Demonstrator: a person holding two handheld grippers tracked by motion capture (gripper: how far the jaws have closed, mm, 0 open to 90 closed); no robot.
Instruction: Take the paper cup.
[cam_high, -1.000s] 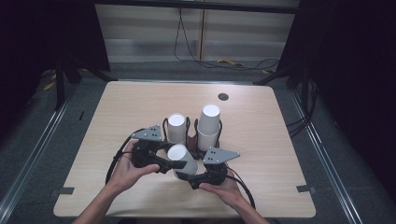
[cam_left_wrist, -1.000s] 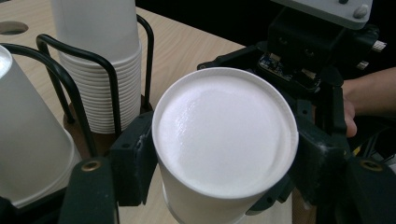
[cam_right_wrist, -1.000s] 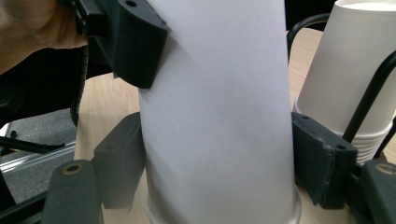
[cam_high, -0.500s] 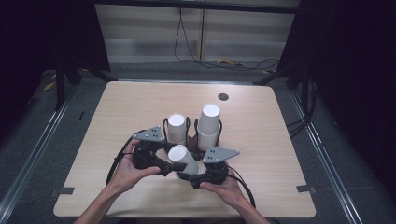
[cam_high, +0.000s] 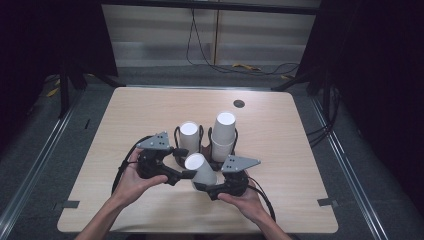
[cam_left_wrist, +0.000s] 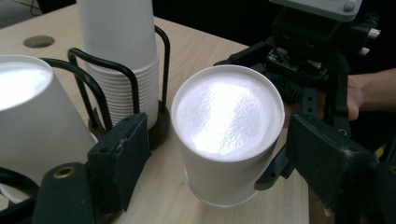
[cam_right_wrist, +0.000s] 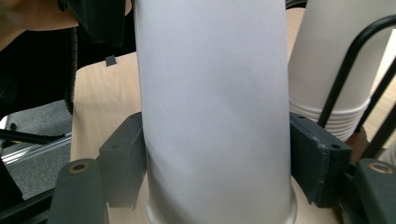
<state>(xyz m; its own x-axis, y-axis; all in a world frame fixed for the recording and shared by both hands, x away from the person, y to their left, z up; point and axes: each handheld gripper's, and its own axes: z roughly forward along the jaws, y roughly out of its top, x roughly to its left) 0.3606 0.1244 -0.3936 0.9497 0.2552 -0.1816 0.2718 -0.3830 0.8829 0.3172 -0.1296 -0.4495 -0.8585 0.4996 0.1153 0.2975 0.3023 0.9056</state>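
A white paper cup (cam_high: 200, 169), upside down and leaning, stands at the table's front middle. My right gripper (cam_high: 202, 186) is shut on its lower part; in the right gripper view both pads press the cup (cam_right_wrist: 215, 107) near its rim, at the right gripper (cam_right_wrist: 217, 163). My left gripper (cam_high: 186, 174) comes in from the left. In the left gripper view the cup (cam_left_wrist: 229, 135) stands between the jaws of the left gripper (cam_left_wrist: 219, 154) with a gap on each side. Those jaws have just been closing around the cup without touching it.
Behind the cup, two black wire holders carry stacks of white cups: a shorter stack (cam_high: 189, 136) and a taller stack (cam_high: 223, 135). The wooden table (cam_high: 140, 110) has a small round hole (cam_high: 239, 104) near its far edge. Cables trail from both grippers toward the front edge.
The left gripper's jaws, closed a second ago, now stand apart around the cup. The cup leans slightly more. Both hands have hardly moved.
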